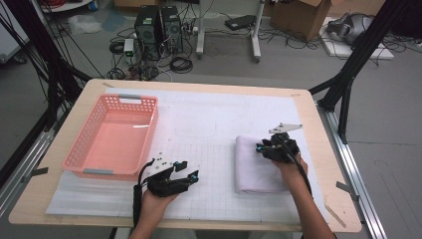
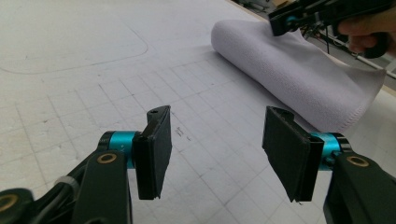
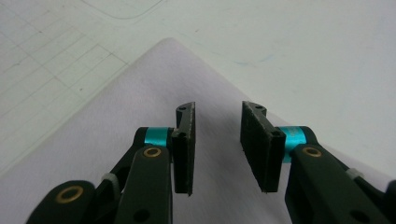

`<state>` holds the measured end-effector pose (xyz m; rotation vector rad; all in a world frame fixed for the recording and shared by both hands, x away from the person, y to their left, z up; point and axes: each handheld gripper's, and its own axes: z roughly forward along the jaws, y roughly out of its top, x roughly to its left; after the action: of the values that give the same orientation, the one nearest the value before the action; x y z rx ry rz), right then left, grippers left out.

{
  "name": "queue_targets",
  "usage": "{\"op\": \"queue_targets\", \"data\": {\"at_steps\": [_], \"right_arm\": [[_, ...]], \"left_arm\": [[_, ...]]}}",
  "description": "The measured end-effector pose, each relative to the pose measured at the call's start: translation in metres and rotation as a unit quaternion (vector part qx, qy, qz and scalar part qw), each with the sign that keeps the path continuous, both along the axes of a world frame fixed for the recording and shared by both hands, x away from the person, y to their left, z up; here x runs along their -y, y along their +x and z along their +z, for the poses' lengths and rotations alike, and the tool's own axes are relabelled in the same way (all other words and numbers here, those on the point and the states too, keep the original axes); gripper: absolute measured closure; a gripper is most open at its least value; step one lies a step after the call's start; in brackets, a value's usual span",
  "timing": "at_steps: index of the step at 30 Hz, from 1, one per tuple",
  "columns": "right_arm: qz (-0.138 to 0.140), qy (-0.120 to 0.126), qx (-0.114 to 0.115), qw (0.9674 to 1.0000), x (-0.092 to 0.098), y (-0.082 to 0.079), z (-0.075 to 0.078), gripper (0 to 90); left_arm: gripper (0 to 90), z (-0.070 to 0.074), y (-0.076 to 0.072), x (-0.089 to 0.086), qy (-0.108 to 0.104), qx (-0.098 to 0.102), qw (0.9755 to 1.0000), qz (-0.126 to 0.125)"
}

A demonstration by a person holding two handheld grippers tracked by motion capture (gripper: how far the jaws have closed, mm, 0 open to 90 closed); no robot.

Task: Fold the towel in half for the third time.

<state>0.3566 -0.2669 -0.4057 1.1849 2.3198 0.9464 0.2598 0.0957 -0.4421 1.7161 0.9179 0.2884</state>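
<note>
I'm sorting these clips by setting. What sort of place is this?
Probably a lab or workshop set up for recording, not a home. Computer towers stand on the floor among loose cables, a black metal frame flanks the table, and cardboard boxes sit behind.

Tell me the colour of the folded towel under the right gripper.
The towel is pale lilac, almost white; the left gripper view shows it best.

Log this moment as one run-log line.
left gripper: open, empty, over mat | right gripper: open, above folded towel, nothing between pads | basket: empty, left of mat
</note>
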Motion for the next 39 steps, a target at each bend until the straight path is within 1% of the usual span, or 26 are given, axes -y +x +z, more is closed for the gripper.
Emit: {"op": "queue_targets", "data": {"at_steps": [2,4,7,9,11,13,14,15,18,19,20,21,22,23,24,25,28,29,30,31,33,34,35,36,37,39], "right_arm": [[-0.002,-0.002,-0.013,0.9999,-0.008,0.009,-0.006,64.6],[-0.001,0.016,-0.023,0.9996,-0.014,0.015,-0.012,64.5],[0.008,0.029,-0.023,0.9993,-0.025,0.020,-0.018,64.7],[0.018,0.031,-0.016,0.9993,-0.030,0.022,-0.021,64.6],[0.024,0.036,-0.014,0.9990,-0.032,0.022,-0.021,63.0],[0.031,0.057,-0.020,0.9977,-0.025,0.022,-0.017,57.7],[0.028,0.073,-0.020,0.9968,-0.019,0.021,-0.014,58.1],[0.023,0.078,-0.013,0.9966,-0.012,0.018,-0.010,59.2],[0.002,0.060,0.011,0.9981,0.011,0.010,-0.003,73.0],[-0.014,0.047,0.012,0.9987,0.019,0.008,-0.003,74.6],[-0.027,0.028,0.012,0.9992,0.027,0.008,-0.006,75.6],[-0.037,0.015,0.008,0.9992,0.034,0.007,-0.009,76.9],[-0.048,0.012,0.004,0.9987,0.042,0.007,-0.014,77.0],[-0.060,0.017,-0.001,0.9981,0.048,0.007,-0.018,77.0],[-0.068,0.023,0.005,0.9974,0.054,0.007,-0.022,77.0],[-0.079,0.024,0.013,0.9965,0.058,0.006,-0.023,77.0],[-0.102,0.014,0.027,0.9943,0.063,0.003,-0.021,77.1],[-0.110,0.015,0.034,0.9932,0.065,0.001,-0.019,77.0],[-0.114,0.019,0.041,0.9924,0.068,-0.001,-0.018,76.4],[-0.115,0.034,0.039,0.9920,0.071,-0.004,-0.016,76.2],[-0.101,0.057,0.042,0.9923,0.075,-0.014,-0.014,74.6],[-0.093,0.072,0.039,0.9923,0.076,-0.018,-0.013,73.4],[-0.078,0.087,0.039,0.9924,0.075,-0.023,-0.012,72.1],[-0.066,0.091,0.042,0.9928,0.074,-0.030,-0.011,70.9],[-0.048,0.098,0.039,0.9933,0.071,-0.037,-0.010,70.0],[-0.014,0.098,0.034,0.9945,0.065,-0.053,-0.011,69.2]], "left_arm": [[42.6,0.000,0.000,-0.001,0.001,0.000,1.0000,0.001],[42.6,0.000,0.000,-0.002,0.003,0.001,1.0000,0.003],[42.6,0.000,0.000,-0.003,0.002,0.000,1.0000,0.003],[42.6,0.000,0.000,-0.003,0.002,0.000,1.0000,0.003],[42.6,0.000,0.001,-0.002,0.002,-0.002,1.0000,0.002],[42.6,0.000,0.001,-0.002,0.002,-0.001,1.0000,0.001],[42.5,0.000,0.001,-0.002,0.002,0.000,1.0000,0.001],[42.5,0.000,0.001,-0.002,0.002,0.000,1.0000,0.001],[42.5,0.000,0.000,-0.002,0.000,0.001,1.0000,0.003],[42.5,0.000,0.000,-0.002,0.000,0.001,1.0000,0.002],[42.5,0.001,0.000,-0.002,0.000,0.001,1.0000,0.002],[42.5,0.001,0.000,-0.002,-0.001,0.002,1.0000,0.003],[42.5,0.001,-0.001,-0.002,-0.001,0.002,1.0000,0.003],[42.5,0.001,-0.001,-0.002,-0.001,0.002,1.0000,0.003],[42.4,0.001,-0.001,-0.002,-0.001,0.002,1.0000,0.003],[42.4,0.001,-0.001,-0.002,-0.001,0.003,1.0000,0.002],[42.2,0.001,-0.001,-0.001,-0.001,0.002,1.0000,0.002],[42.1,0.000,-0.001,-0.001,-0.001,0.001,1.0000,0.002],[42.0,0.000,-0.001,-0.001,-0.001,0.001,1.0000,0.002],[41.9,0.000,-0.001,-0.001,-0.002,0.002,1.0000,0.001],[41.9,0.001,0.000,-0.003,-0.005,0.004,1.0000,0.001],[41.8,0.001,0.000,-0.003,-0.007,0.005,1.0000,0.003],[41.7,0.002,0.000,-0.005,-0.009,0.004,0.9999,0.004],[41.6,0.002,0.000,-0.005,-0.012,0.004,0.9999,0.005],[41.4,0.003,-0.001,-0.006,-0.016,0.004,0.9998,0.008],[41.3,0.004,-0.001,-0.007,-0.017,0.006,0.9998,0.007]]}}
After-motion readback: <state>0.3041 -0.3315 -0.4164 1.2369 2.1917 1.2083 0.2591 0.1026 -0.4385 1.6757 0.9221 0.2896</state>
